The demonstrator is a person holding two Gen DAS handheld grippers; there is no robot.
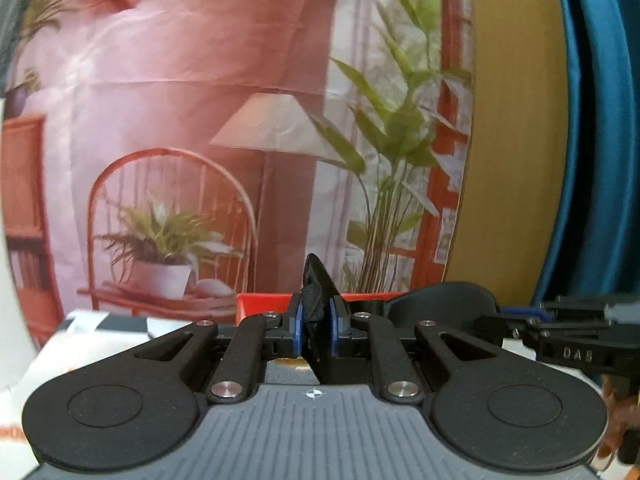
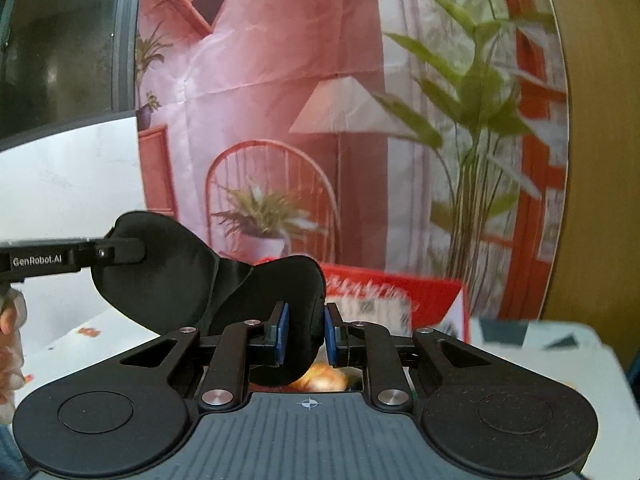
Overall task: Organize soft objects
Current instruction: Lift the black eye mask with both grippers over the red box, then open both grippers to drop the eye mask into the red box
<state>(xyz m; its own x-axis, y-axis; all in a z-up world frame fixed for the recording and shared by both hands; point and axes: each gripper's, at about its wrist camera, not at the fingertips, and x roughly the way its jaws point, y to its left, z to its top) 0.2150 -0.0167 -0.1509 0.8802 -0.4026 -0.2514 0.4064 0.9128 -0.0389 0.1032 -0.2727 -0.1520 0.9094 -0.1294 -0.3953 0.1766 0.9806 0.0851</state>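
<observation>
Left fingers (image 1: 315,322): closed on one end of a black eye mask (image 1: 316,300), the fabric bunched between the blue pads (image 1: 297,320).
Right fingers (image 2: 304,330): pinching the other end of the mask (image 2: 256,292), with its strap edge between the pads.
Mask: held up between both grippers, off the table; seen from the right wrist it shows two padded lobes, and the left gripper (image 2: 120,250) clamps the far lobe.
Red box (image 2: 420,292): behind the mask, open side up, something fuzzy inside.
Table (image 2: 552,356): white with dark shapes.
Backdrop (image 1: 200,100): printed room scene with lamp, chair, plants.
Hand (image 2: 10,344): at left edge, blurred.
</observation>
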